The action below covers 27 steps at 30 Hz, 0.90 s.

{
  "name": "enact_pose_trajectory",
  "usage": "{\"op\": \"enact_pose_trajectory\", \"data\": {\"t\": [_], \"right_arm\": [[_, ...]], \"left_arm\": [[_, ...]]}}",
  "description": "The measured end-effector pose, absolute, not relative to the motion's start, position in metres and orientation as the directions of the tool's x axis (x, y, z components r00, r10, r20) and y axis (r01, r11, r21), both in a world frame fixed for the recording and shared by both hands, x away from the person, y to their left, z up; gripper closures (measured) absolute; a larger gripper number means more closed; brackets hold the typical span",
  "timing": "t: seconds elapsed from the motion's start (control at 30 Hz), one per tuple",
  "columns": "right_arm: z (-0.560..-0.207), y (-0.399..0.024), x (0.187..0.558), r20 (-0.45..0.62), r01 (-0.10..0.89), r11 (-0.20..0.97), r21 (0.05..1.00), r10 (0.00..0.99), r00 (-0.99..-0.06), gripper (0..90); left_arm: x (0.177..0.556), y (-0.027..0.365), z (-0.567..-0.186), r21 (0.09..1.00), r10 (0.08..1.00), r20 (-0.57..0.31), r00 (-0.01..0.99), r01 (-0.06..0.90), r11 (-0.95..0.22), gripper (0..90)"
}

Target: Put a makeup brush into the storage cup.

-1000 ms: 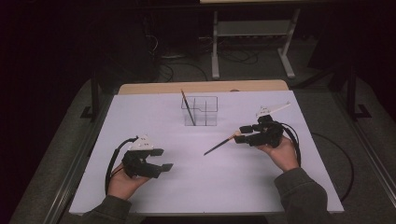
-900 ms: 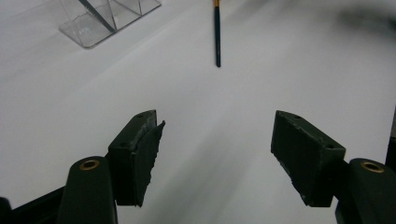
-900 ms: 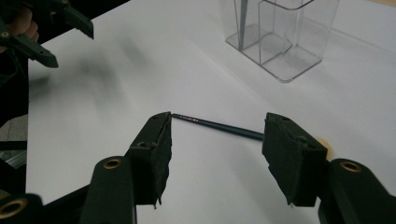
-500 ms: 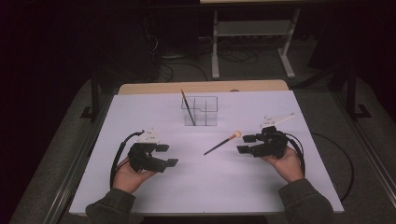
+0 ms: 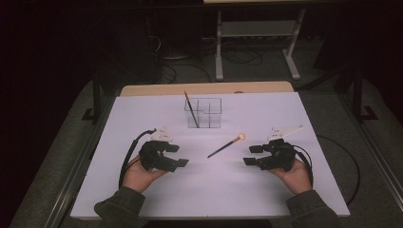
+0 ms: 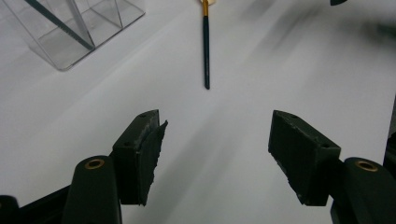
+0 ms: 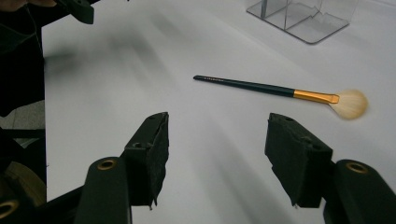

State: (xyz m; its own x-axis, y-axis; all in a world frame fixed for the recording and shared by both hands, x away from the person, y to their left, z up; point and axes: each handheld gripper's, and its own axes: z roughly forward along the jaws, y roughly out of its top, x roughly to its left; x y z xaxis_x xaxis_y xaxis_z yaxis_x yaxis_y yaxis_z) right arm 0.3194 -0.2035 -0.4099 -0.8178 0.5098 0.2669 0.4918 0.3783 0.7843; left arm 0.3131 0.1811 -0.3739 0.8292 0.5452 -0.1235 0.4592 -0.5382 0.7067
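Observation:
A makeup brush [image 5: 224, 147] with a dark handle, gold ferrule and pale bristles lies flat on the white tabletop [image 5: 214, 190], between the two grippers. My left gripper [image 5: 181, 156] is to its left, open and empty, and its own view has the brush [image 6: 206, 46] ahead of the jaws. My right gripper [image 5: 249, 155] is to the right, open, its jaws having just opened a little with nothing between them; the brush [image 7: 261, 87] lies beyond its pads. A clear divided organizer [image 5: 203, 113] at the back holds a thin dark stick [image 5: 191, 109] leaning in its left compartment.
The organizer [image 6: 74, 28] sits ahead and to the left in the left gripper view, and at the upper right [image 7: 303, 14] in the right gripper view. A wooden strip [image 5: 204, 88] edges the table's far side. A metal stand [image 5: 256, 33] and cables are on the floor behind.
The left hand has moved right, toward the middle of the table. The right hand has drawn back from the brush's bristle end toward the near edge. The brush has not moved.

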Motion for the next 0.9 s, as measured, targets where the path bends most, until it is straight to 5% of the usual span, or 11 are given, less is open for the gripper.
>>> {"op": "enact_pose_trajectory", "data": {"t": [0.9], "right_arm": [[-0.416,-0.192,0.314,0.23,0.462,0.453,0.763,0.478,-0.848,33.4]], "left_arm": [[0.357,0.127,-0.362,0.65,0.498,-0.088,0.862,0.429,-0.627,41.9]]}}
